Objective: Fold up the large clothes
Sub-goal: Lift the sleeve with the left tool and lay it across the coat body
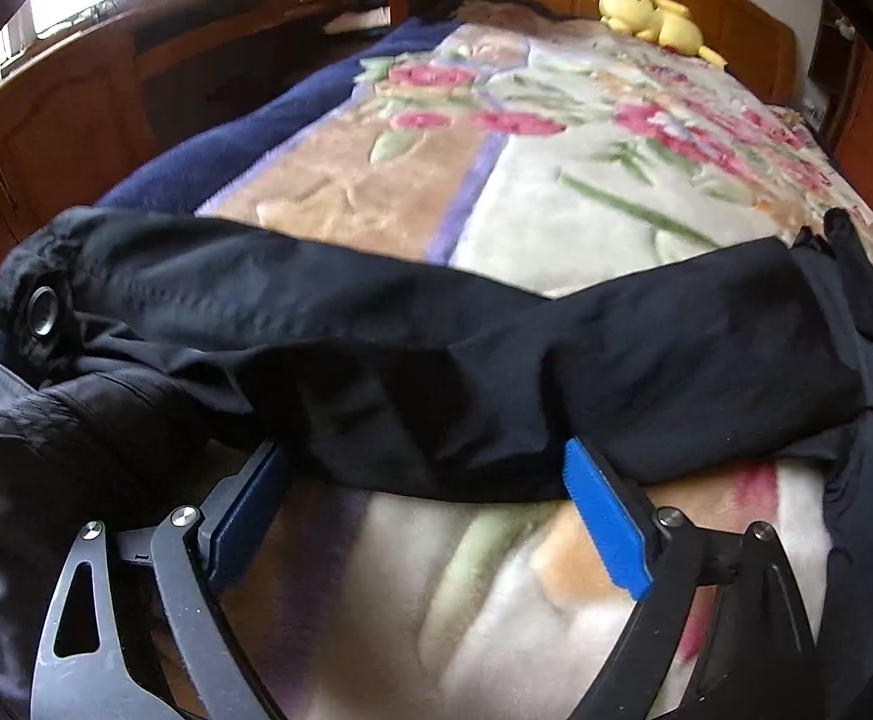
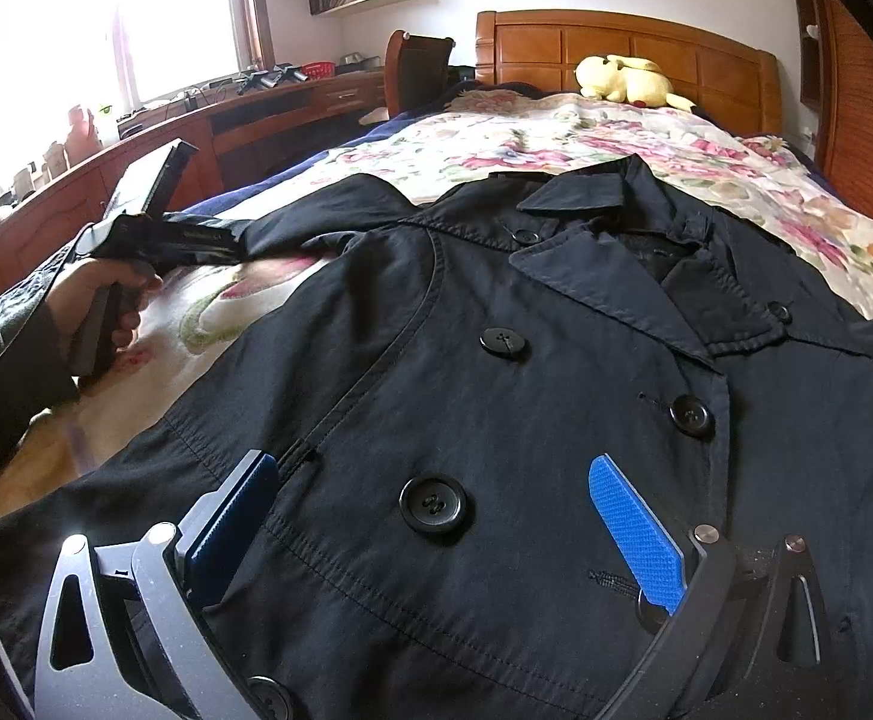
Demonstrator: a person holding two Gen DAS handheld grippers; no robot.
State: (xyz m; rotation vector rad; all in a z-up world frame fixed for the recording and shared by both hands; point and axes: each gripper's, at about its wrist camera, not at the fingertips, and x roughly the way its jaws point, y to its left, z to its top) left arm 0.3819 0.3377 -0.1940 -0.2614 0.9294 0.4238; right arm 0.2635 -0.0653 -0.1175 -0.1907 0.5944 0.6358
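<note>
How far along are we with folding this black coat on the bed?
Early stage. Done: the black coat lies spread front-up and buttoned on the floral blanket. In hand: the left tool sits open at the edge of the outstretched sleeve, apparently about to take it; the right tool hovers open over the coat's front. Left: both sleeves and the body show no folds yet.

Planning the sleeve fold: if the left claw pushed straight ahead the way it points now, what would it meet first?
Most likely the coat's black sleeve, stretched crosswise just past the open left claw; its lower edge already overlaps the pad tips. The floral blanket lies beyond. Depth is uncertain.
</note>
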